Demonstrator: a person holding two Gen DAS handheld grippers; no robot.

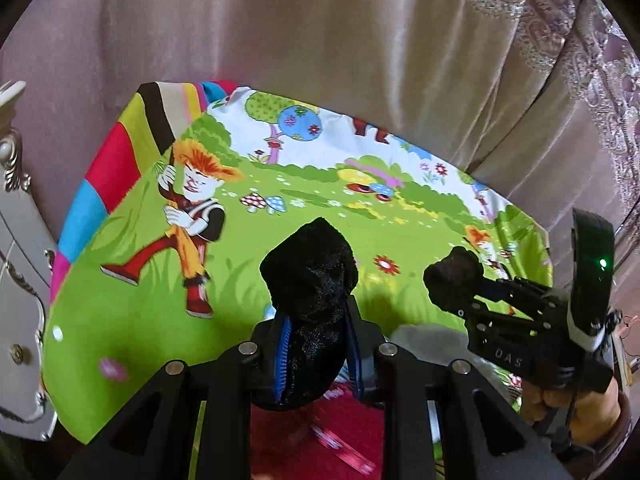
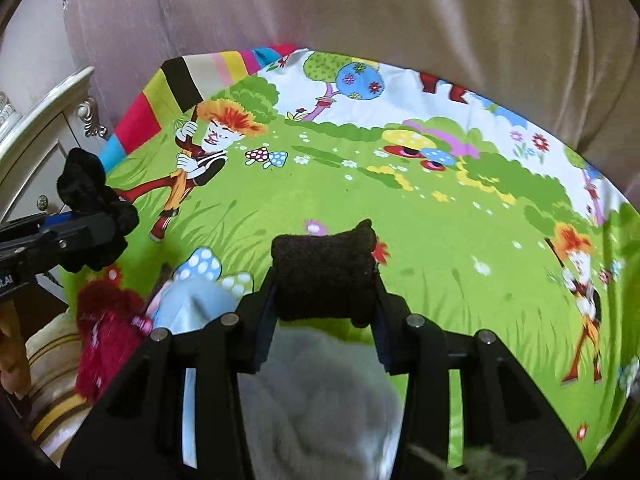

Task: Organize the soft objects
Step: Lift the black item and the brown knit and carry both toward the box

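Note:
My left gripper (image 1: 316, 310) is shut on a shiny black soft cloth (image 1: 310, 264), which bulges up out of the jaws. It is held above a bright cartoon-print sheet (image 1: 132, 320). My right gripper (image 2: 324, 280) is shut on a dark fuzzy piece (image 2: 324, 268) that spans the gap between its fingers. From the left wrist view the right gripper (image 1: 474, 300) sits at the right with the fuzzy piece (image 1: 454, 276) at its tip. In the right wrist view the left gripper (image 2: 82, 226) is at the left edge with the black cloth (image 2: 86, 188).
A pile of soft items lies near the sheet's front edge: a red fuzzy one (image 2: 108, 332), a light blue one (image 2: 192, 300), a pale grey one (image 2: 320, 392) and a striped cream one (image 2: 52, 380). A white cabinet (image 1: 20, 280) stands left. Pinkish curtains (image 1: 320, 40) hang behind.

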